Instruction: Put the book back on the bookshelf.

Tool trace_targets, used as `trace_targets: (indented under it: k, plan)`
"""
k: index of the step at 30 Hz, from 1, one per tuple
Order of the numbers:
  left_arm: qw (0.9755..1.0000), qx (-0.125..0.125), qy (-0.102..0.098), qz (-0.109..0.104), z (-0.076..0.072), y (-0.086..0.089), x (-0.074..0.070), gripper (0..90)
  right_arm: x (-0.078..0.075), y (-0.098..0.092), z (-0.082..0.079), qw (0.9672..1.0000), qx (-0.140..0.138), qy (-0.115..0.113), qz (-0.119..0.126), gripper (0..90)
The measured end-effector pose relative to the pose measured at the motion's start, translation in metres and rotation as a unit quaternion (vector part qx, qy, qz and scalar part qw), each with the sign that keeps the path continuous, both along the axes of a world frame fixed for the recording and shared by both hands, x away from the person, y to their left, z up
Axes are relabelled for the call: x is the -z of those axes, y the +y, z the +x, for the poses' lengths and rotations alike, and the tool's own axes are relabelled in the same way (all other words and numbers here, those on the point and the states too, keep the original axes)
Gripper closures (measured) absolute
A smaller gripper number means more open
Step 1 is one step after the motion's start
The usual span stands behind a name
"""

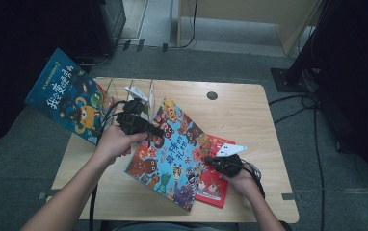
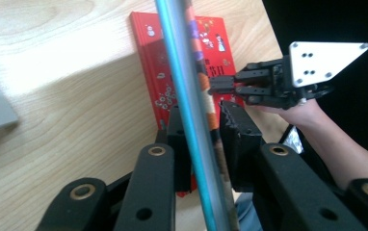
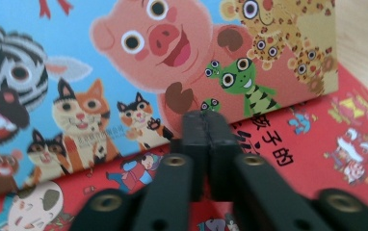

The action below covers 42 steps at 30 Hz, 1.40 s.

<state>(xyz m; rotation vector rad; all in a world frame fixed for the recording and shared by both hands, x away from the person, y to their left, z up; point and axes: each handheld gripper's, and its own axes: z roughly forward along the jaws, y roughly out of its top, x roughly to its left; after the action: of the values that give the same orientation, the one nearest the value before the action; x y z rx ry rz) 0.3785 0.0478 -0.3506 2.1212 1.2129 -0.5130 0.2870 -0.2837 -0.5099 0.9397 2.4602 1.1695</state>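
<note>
A blue picture book with cartoon animals point(image 1: 172, 154) is tilted up off the wooden table point(image 1: 244, 115), its lower right side resting over a red picture book point(image 1: 213, 185). My left gripper point(image 1: 155, 132) is shut on the animal book's upper left edge; in the left gripper view the teal edge point(image 2: 182, 72) runs up between the jaws of my left gripper point(image 2: 203, 120). My right gripper point(image 1: 208, 160) is shut and holds nothing, its tips at the animal book's right edge. In the right gripper view its closed tips point(image 3: 209, 120) sit where the animal book point(image 3: 172, 48) meets the red book point(image 3: 317, 154).
A dark blue picture book point(image 1: 69, 96) leans at the table's far left, beside a clear book stand point(image 1: 134, 89). A round cable hole point(image 1: 212, 95) sits near the far edge. Cables point(image 1: 307, 106) lie on the floor to the right.
</note>
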Motion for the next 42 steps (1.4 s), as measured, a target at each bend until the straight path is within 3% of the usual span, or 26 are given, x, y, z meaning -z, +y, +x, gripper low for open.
trace_targets:
  k: [3, 5, 9, 12, 14, 16, 22, 25, 35, 42]
  plan:
    - [0.9998, 0.019, 0.008, 0.008, 0.006, -0.001, -0.004, 78.2, -0.001, -0.004, -0.001, 0.9999, -0.010, 0.006, 0.003, 76.9]
    - [0.9995, 0.024, 0.013, 0.015, 0.008, -0.002, -0.008, 79.1, -0.002, -0.010, -0.001, 1.0000, 0.000, 0.000, -0.001, 74.9]
    - [0.9992, 0.033, 0.011, 0.022, 0.011, -0.002, -0.020, 80.8, -0.006, -0.024, 0.001, 0.9993, 0.032, -0.001, 0.022, 71.6]
    - [0.9989, 0.040, 0.008, 0.023, 0.010, 0.000, -0.027, 81.7, -0.006, -0.028, 0.002, 0.9988, 0.041, -0.001, 0.025, 68.6]
    - [0.9983, 0.041, 0.010, 0.039, 0.009, 0.001, -0.031, 81.8, -0.006, -0.028, 0.003, 0.9987, 0.042, -0.001, 0.030, 67.1]
    - [0.9982, 0.043, 0.011, 0.041, 0.007, 0.004, -0.034, 81.8, -0.006, -0.026, 0.003, 0.9985, 0.042, -0.003, 0.034, 66.3]
    - [0.9970, 0.047, -0.019, 0.059, -0.004, 0.013, -0.045, 81.5, -0.005, -0.023, 0.006, 0.9984, 0.043, -0.006, 0.036, 61.4]
    - [0.9963, 0.041, -0.031, 0.068, -0.008, 0.022, -0.049, 81.3, -0.006, -0.021, 0.011, 0.9982, 0.052, 0.008, 0.030, 56.3]
    - [0.9975, -0.014, -0.037, 0.059, -0.022, 0.069, -0.060, 81.3, -0.005, -0.015, 0.021, 0.9982, 0.052, -0.001, 0.030, 56.0]
    - [0.9957, -0.045, -0.046, 0.066, -0.032, 0.098, -0.065, 81.2, -0.003, -0.015, 0.025, 0.9981, 0.050, 0.001, 0.035, 55.9]
